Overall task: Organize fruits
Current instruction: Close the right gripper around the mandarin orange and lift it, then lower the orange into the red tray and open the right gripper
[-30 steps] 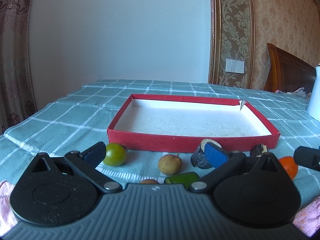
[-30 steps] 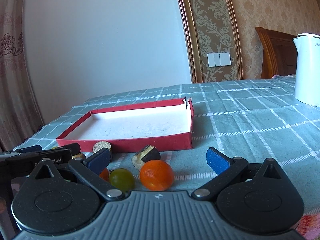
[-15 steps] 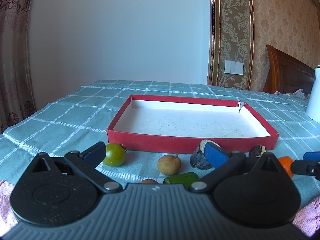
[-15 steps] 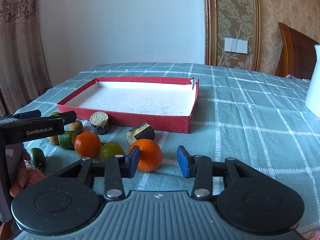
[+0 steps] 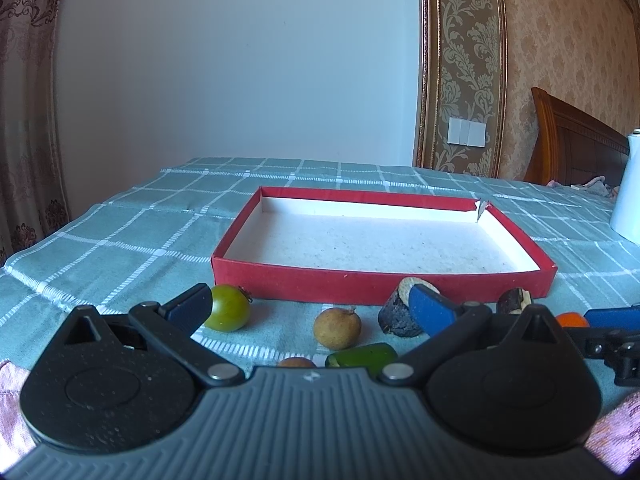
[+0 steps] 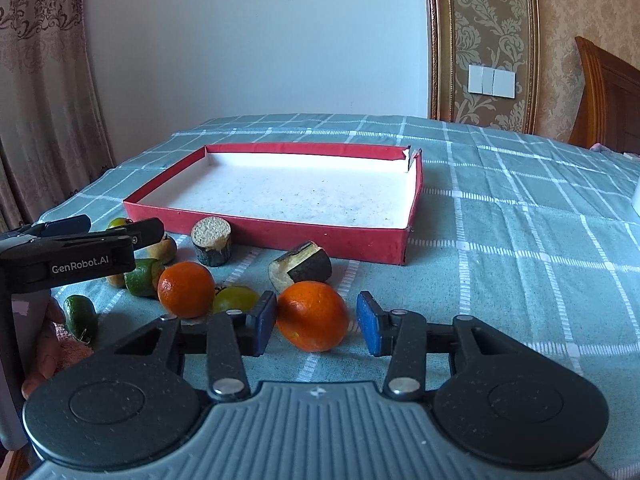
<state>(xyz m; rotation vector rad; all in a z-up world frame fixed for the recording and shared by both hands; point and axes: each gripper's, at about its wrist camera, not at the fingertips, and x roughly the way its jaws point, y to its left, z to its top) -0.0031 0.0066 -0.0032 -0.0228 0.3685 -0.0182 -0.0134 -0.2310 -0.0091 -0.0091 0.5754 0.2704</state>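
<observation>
An empty red tray (image 5: 320, 282) (image 6: 280, 234) lies on the checked cloth. Loose fruit sits in front of it. My right gripper (image 6: 316, 322) is open, its blue pads on either side of an orange (image 6: 312, 314) without touching it. A second orange (image 6: 186, 289), a green tomato (image 6: 235, 298) and two dark cut pieces (image 6: 211, 242) (image 6: 301, 267) lie nearby. My left gripper (image 5: 308, 308) is open and empty, low over a brown round fruit (image 5: 337, 328), with a green tomato (image 5: 227, 313) by its left pad. The left gripper also shows at the left of the right wrist view (image 6: 80, 240).
A white kettle (image 5: 630, 188) stands at the far right on the table. A wooden headboard (image 5: 572, 148) and a wall are behind. Small green fruits (image 6: 80, 316) (image 6: 142, 276) lie near the table's front left edge. Curtains hang at left.
My right gripper has swung left, risen and narrowed its jaws around the orange. The left gripper has stayed almost still.
</observation>
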